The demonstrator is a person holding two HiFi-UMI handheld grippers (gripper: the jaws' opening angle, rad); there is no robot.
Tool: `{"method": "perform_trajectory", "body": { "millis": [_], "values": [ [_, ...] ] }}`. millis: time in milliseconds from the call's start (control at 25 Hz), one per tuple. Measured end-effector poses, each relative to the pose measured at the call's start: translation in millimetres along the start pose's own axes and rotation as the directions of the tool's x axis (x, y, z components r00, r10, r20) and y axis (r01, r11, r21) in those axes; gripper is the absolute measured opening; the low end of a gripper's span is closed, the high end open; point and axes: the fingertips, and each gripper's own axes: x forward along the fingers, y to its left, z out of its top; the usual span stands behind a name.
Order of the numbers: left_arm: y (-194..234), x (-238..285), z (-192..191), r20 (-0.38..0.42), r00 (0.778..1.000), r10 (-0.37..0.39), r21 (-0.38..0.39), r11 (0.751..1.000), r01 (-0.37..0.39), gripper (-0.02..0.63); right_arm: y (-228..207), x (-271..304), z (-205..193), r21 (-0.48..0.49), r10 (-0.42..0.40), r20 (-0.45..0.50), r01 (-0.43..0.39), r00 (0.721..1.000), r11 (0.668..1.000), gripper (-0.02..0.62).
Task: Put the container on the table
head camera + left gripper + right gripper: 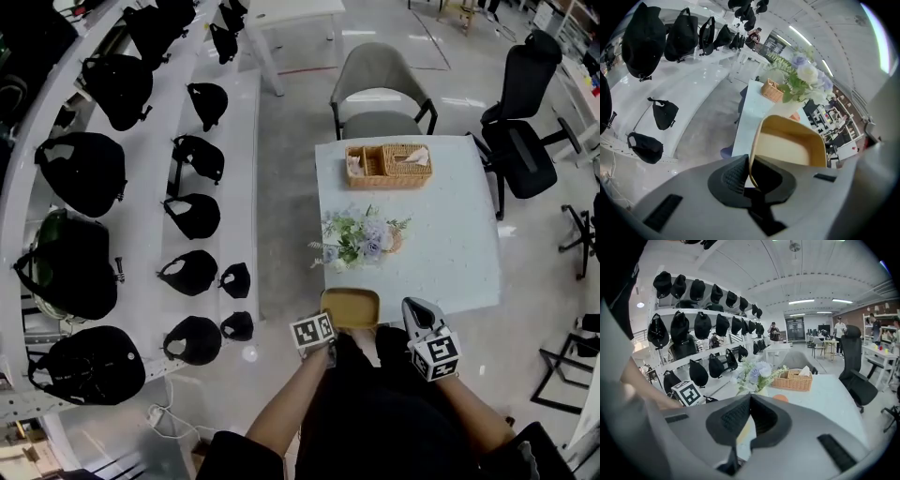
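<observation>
A tan, rounded-rectangle container (350,307) sits at the near edge of the white table (450,244); whether it rests on the top I cannot tell. My left gripper (328,345) is shut on its near rim. In the left gripper view the container (792,145) tilts up from the left gripper (750,169), its thin wall pinched between the pads. My right gripper (413,306) hovers to the container's right, shut, holding nothing. In the right gripper view the right gripper (750,397) points across the table.
On the table are a flower bouquet (361,239) just beyond the container and a wicker basket (388,165) at the far end. A grey chair (380,89) and a black office chair (520,122) stand around it. White shelves of black bags (192,216) line the left.
</observation>
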Motion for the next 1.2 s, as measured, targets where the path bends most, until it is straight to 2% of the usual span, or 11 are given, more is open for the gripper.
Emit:
{"method": "perform_trajectory", "body": {
  "millis": [120,600,760,920,1200],
  "values": [
    [6,15,5,-0.012,1.000,0.020,-0.005,1.000,-0.021,0.020,-7,5,-6,0.023,-0.028,-0.011,0.028,1.000,0.999,-0.002],
    [15,63,15,-0.055,0.996,0.074,0.060,0.996,-0.071,0.020,-11,21,-38,0.102,-0.020,-0.064,0.027,0.998,0.994,-0.002],
    [16,77,10,-0.067,0.994,0.085,0.029,0.996,-0.084,0.020,-16,22,-44,0.108,-0.029,-0.074,0.037,0.997,0.993,-0.002],
    [12,90,2,-0.091,0.991,0.096,0.045,0.995,-0.092,0.020,-19,22,-51,0.116,-0.024,-0.085,0.034,0.996,0.993,-0.002],
    [8,106,-8,-0.103,0.990,0.097,-0.036,0.994,-0.101,0.020,-21,21,-61,0.114,-0.008,-0.102,0.020,0.995,0.993,-0.002]
  ]
}}
